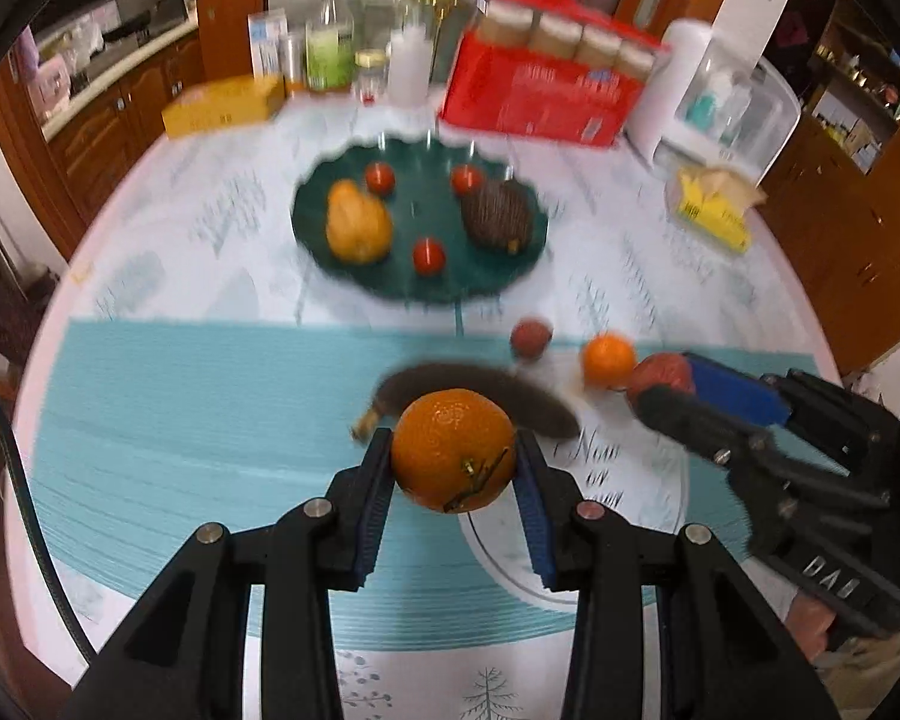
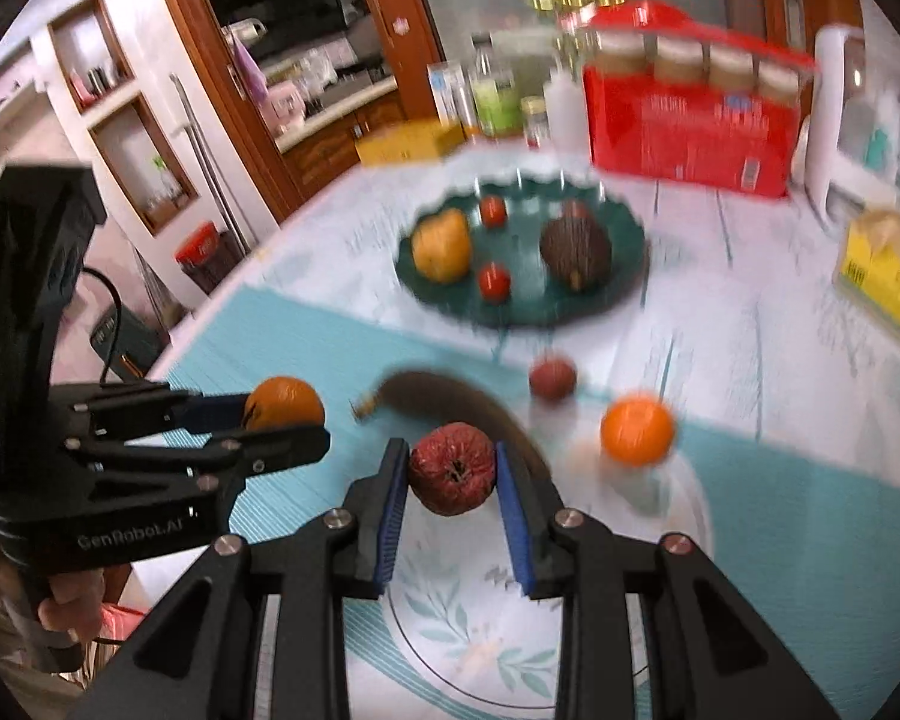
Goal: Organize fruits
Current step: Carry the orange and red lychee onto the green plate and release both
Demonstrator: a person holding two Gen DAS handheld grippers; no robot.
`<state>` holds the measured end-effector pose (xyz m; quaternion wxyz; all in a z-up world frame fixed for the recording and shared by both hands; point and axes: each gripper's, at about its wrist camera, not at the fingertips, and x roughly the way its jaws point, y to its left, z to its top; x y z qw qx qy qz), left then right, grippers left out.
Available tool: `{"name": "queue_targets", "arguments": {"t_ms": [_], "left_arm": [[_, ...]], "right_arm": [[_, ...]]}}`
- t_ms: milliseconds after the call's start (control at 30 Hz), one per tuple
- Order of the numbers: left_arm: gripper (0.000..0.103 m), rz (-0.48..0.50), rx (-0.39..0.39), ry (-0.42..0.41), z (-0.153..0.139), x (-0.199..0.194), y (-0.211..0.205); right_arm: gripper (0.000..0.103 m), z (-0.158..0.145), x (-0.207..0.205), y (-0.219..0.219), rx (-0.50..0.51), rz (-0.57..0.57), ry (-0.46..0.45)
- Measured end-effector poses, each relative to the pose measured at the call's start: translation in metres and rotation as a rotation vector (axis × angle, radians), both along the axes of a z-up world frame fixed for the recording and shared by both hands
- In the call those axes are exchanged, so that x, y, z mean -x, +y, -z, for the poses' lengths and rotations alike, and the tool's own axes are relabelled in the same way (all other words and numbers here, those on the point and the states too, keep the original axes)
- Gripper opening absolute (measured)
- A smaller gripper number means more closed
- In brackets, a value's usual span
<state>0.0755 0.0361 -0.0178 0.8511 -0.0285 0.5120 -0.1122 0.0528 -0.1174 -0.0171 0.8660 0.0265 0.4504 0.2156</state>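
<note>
A round table covered by a pale printed cloth with a teal band fills both views; wooden cabinets stand in the upper left of the left wrist frame. Along the table's far edge sit a red box, a yellow box and bottles.

Low in the centre of the left wrist view, the left gripper is clamped on a large orange, stem end toward the camera. In the right wrist view, the right gripper is clamped on a wrinkled red fruit.

A blackened banana lies on the cloth, its long axis running left to right, stem toward the left. Near it sit a small orange and a small dark red fruit.

The dark green scalloped plate holds a yellow pear-like fruit, a brown scaly fruit and three small red fruits.
</note>
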Motion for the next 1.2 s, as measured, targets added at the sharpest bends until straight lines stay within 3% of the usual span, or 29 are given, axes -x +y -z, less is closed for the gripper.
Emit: {"name": "queue_targets", "arguments": {"t_ms": [200,533,700,900,1200], "left_arm": [[0.037,0.03,-0.066,-0.068,-0.065,-0.022,0.008],[0.038,0.006,-0.15,-0.287,-0.196,-0.078,0.025],[0.038,-0.018,-0.163,-0.297,-0.217,-0.116,0.028],[0.038,-0.044,-0.168,-0.245,-0.19,-0.171,0.031],[0.038,0.008,-0.169,-0.114,-0.084,-0.239,0.02]], "right_arm": [[0.029,-0.078,-0.025,0.002,0.0,-0.018,-0.082],[0.029,-0.218,-0.089,0.006,0.054,0.01,-0.301],[0.029,-0.254,-0.14,0.008,0.115,0.074,-0.35],[0.029,-0.235,-0.192,0.016,0.123,0.097,-0.277],[0.03,-0.107,-0.24,0.043,0.191,0.048,-0.057]]}}
